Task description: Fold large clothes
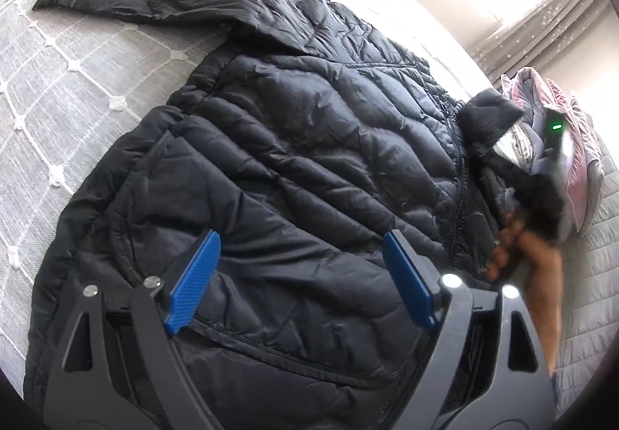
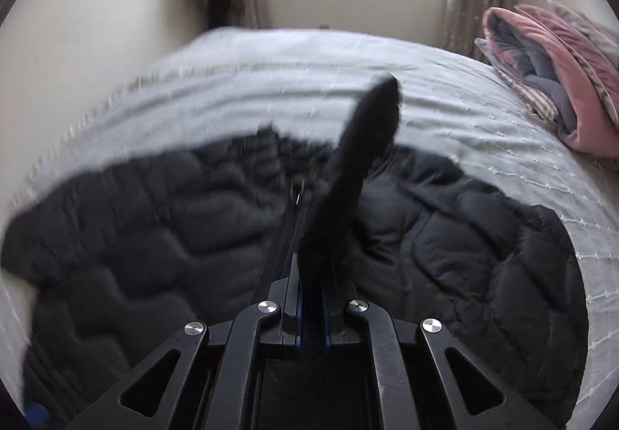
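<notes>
Shiny quilted jacket (image 1: pixel 294 144), woven bedspread (image 1: pixel 77 82)

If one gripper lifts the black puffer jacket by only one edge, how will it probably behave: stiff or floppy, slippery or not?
Probably floppy: the black puffer jacket lies soft and creased on the bed, so the rest would hang and drag. Its shiny shell suggests it may slide easily. The quilted padding looks light for its bulk.

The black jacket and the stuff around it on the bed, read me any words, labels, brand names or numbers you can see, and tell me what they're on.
None can be read in either view.
black puffer jacket: no logo, tag or print shows.
folded pink and grey bedding: stripes only, no text.
grey bedspread: a stitched pattern, no lettering.
green light: a small glowing mark on a blurred device, no characters.
</notes>
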Available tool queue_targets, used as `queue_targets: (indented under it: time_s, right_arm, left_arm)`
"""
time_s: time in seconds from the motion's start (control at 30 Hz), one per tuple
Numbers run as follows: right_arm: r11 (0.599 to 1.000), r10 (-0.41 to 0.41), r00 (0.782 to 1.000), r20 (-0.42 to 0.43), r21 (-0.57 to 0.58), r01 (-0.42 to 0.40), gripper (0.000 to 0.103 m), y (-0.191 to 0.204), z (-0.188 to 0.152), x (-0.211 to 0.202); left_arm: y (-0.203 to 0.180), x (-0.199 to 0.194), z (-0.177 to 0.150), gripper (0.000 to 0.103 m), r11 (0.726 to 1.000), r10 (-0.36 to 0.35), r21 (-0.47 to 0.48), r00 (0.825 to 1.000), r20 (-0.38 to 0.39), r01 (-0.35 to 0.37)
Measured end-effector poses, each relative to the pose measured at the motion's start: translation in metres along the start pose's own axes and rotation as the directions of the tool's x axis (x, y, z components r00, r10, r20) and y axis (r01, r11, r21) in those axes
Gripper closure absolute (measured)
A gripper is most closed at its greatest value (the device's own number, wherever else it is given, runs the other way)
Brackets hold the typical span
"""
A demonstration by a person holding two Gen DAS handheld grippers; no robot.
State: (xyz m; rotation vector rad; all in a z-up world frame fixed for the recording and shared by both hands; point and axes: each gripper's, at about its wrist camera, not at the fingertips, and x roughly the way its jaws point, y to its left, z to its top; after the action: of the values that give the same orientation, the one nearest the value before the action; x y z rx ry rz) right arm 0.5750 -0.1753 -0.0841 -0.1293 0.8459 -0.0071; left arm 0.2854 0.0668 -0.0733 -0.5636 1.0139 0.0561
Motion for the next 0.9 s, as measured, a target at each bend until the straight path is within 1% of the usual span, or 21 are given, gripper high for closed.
queue_targets:
  time_s: [0.07,0.13,0.2,0.27,0.3,0.33,0.37,0.4,0.47,0.53,0.57,0.6,0.63,0.67,0.7,0.73,0.77,0.8,0.87,0.9]
  right_arm:
    - [0.998,-0.033,0.999,-0.035,-0.057,0.031,0.087,0.013,-0.010,0.014]
    - [0.995,-0.057,0.997,-0.051,-0.088,0.052,0.081,0.017,-0.016,0.020]
    - [0.993,-0.068,0.995,-0.070,-0.101,0.061,0.078,0.016,-0.017,0.019]
    - [0.994,-0.056,0.994,-0.089,-0.096,0.047,0.078,0.016,-0.015,0.018]
    - [0.997,-0.032,0.995,-0.090,-0.077,0.025,0.076,0.014,-0.014,0.017]
    - [0.999,0.031,0.996,-0.089,-0.031,-0.034,0.062,0.006,-0.013,0.012]
    - [0.997,0.078,0.993,-0.090,0.006,-0.078,0.051,0.004,-0.014,0.008]
    - [0.991,0.125,0.988,-0.089,0.046,-0.122,0.038,-0.001,-0.013,0.005]
    - [0.973,0.209,0.975,-0.077,0.115,-0.200,0.037,-0.008,-0.017,-0.001]
    - [0.949,0.270,0.958,-0.099,0.198,-0.247,0.037,-0.020,-0.023,-0.007]
    - [0.938,0.282,0.954,-0.098,0.238,-0.253,0.037,-0.023,-0.028,-0.015]
    - [0.917,0.314,0.946,-0.080,0.285,-0.280,0.037,-0.032,-0.036,-0.029]
    - [0.898,0.344,0.938,-0.047,0.308,-0.314,0.037,-0.039,-0.045,-0.047]
    - [0.893,0.349,0.937,-0.020,0.311,-0.326,0.037,-0.040,-0.052,-0.069]
    - [0.898,0.336,0.942,0.009,0.299,-0.324,0.035,-0.044,-0.064,-0.094]
    - [0.909,0.322,0.946,0.038,0.267,-0.320,0.025,-0.047,-0.077,-0.120]
    - [0.922,0.300,0.952,0.057,0.237,-0.305,0.017,-0.049,-0.088,-0.140]
    - [0.942,0.260,0.963,0.074,0.202,-0.270,0.008,-0.050,-0.102,-0.164]
    - [0.962,0.196,0.975,0.106,0.172,-0.212,0.007,-0.057,-0.126,-0.199]
    - [0.969,0.160,0.980,0.117,0.171,-0.179,0.007,-0.063,-0.139,-0.213]
  left_arm:
    - [0.000,0.001,0.000,0.017,1.000,-0.001,0.005,1.000,-0.005,0.001]
    - [0.000,0.001,0.000,0.017,1.000,0.001,0.012,1.000,-0.007,-0.001]
    - [-0.001,0.001,0.000,0.017,1.000,0.003,0.018,1.000,-0.009,-0.003]
    - [-0.001,0.001,0.000,0.017,1.000,-0.001,0.015,1.000,-0.008,0.001]
    - [0.000,0.001,0.001,0.017,1.000,-0.004,0.012,1.000,-0.008,0.004]
    - [0.000,0.001,0.001,0.017,1.000,-0.006,0.009,1.000,-0.008,0.007]
    - [0.000,0.001,0.001,0.017,1.000,-0.009,0.006,1.000,-0.008,0.009]
    - [0.001,0.000,0.001,0.017,1.000,-0.011,0.003,1.000,-0.008,0.011]
    - [0.002,-0.001,0.002,0.017,1.000,-0.016,0.001,1.000,-0.006,0.016]
    - [0.005,-0.001,0.004,0.017,1.000,-0.011,-0.003,1.000,-0.002,0.011]
    - [0.007,-0.002,0.006,0.017,1.000,-0.013,-0.012,1.000,-0.002,0.013]
    - [0.009,-0.004,0.007,0.017,1.000,-0.020,-0.020,1.000,-0.001,0.020]
    - [0.011,-0.007,0.009,0.017,0.999,-0.030,-0.028,1.000,0.003,0.030]
    - [0.015,-0.010,0.013,0.017,0.999,-0.034,-0.029,0.999,0.013,0.034]
    - [0.019,-0.014,0.016,0.017,0.999,-0.029,-0.027,0.999,0.025,0.030]
    - [0.024,-0.020,0.020,0.017,0.999,-0.015,-0.027,0.999,0.049,0.016]
    - [0.032,-0.026,0.026,0.017,0.999,0.012,-0.035,0.997,0.083,-0.009]
    - [0.042,-0.032,0.032,0.017,0.997,0.053,-0.054,0.991,0.120,-0.046]
    - [0.069,-0.041,0.043,0.017,0.986,0.130,-0.129,0.976,0.173,-0.108]
    - [0.081,-0.042,0.047,0.017,0.978,0.151,-0.170,0.972,0.179,-0.120]
